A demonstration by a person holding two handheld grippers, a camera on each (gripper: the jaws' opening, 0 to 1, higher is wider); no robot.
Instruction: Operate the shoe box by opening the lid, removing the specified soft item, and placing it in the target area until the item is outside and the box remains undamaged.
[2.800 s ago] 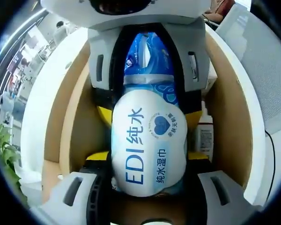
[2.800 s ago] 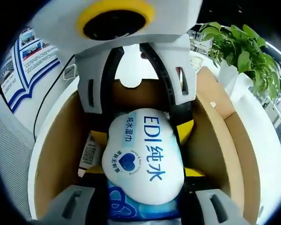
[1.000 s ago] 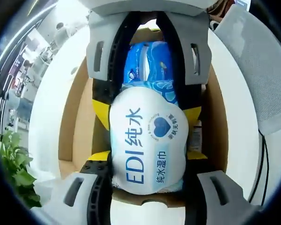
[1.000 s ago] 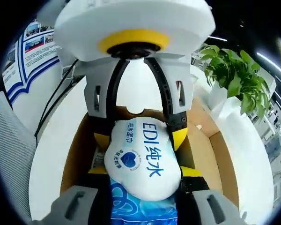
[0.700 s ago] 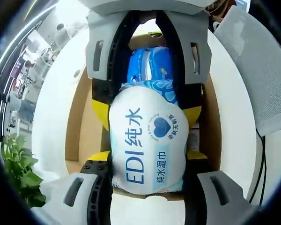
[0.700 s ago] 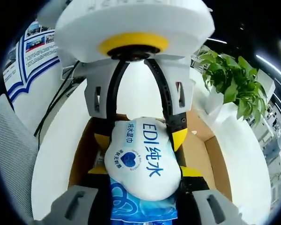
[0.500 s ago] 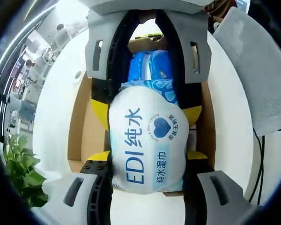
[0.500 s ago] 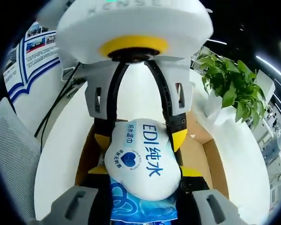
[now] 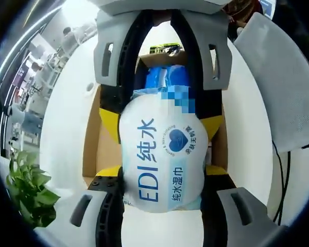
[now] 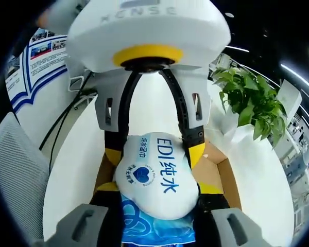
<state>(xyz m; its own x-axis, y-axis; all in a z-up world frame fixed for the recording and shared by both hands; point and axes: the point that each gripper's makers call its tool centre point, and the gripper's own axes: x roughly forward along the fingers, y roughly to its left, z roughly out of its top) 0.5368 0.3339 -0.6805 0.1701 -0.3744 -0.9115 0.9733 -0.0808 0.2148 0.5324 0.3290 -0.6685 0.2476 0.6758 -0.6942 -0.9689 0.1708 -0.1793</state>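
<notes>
The wipes pack (image 9: 162, 159) is held clamped by both claws above the open shoe box (image 9: 95, 149); transfer to the table's (image 9: 67, 118) target area at 9 o'clock is judged next.

A: Where is the pack of wipes (image 9: 162, 157)?
B: Between both grippers, above the open box (image 9: 95, 149), which lies on the desk (image 9: 67, 134). The left gripper (image 9: 162, 177) closes on one end and the right gripper (image 10: 155, 203) on the other, jaws pressed to the pack's sides.

A: And in the right gripper view?
B: The left gripper (image 10: 153, 144) reaches in from the top, opposite the right one, with the pack (image 10: 154, 175) between them and the box (image 10: 216, 177) below.

A: What lies around the box?
B: A plant (image 10: 250, 105) stands near the desk's edge on one side. A chair (image 10: 15, 164) and cables (image 10: 62, 123) are on the other side, with a poster (image 10: 36, 64) behind them.
</notes>
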